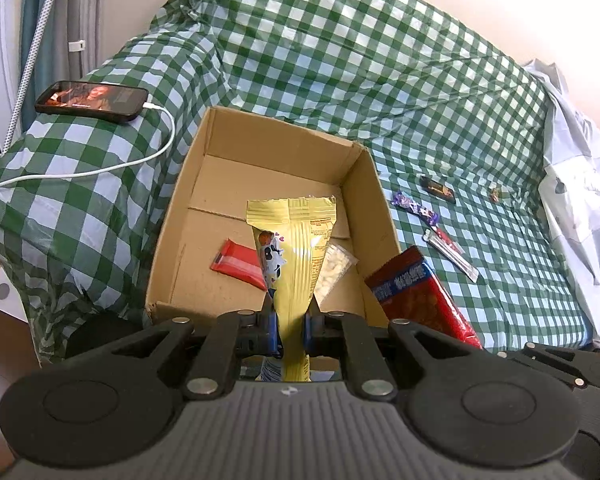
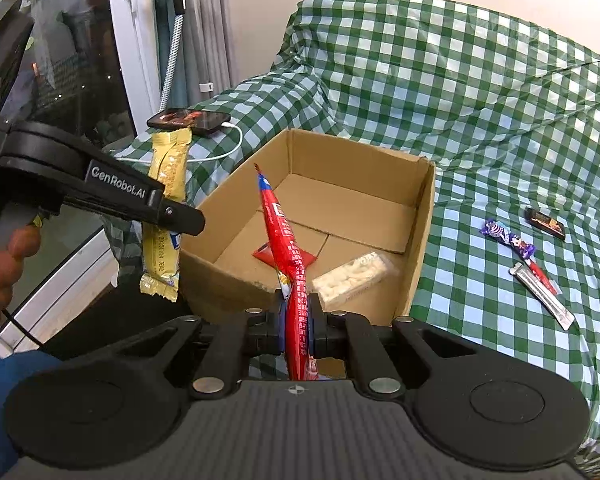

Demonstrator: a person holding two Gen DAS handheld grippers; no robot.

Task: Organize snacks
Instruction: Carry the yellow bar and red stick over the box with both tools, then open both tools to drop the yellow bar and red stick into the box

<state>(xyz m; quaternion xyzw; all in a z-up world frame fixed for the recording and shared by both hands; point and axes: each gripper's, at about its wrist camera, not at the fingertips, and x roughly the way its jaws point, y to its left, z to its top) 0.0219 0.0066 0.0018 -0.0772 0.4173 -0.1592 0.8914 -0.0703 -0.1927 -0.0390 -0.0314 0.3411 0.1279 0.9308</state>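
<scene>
Checked cloth (image 1: 340, 60): box (image 1: 236, 136), phone (image 1: 92, 98), loose snacks (image 1: 414, 206).

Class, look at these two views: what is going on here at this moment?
A person is sorting snacks into a cardboard box on a green checked cloth. The left tongs grip a yellow packet; the right tongs grip a red packet, both near the box. A red bar and a clear packet already lie inside. Several snacks wait on the cloth.
</scene>
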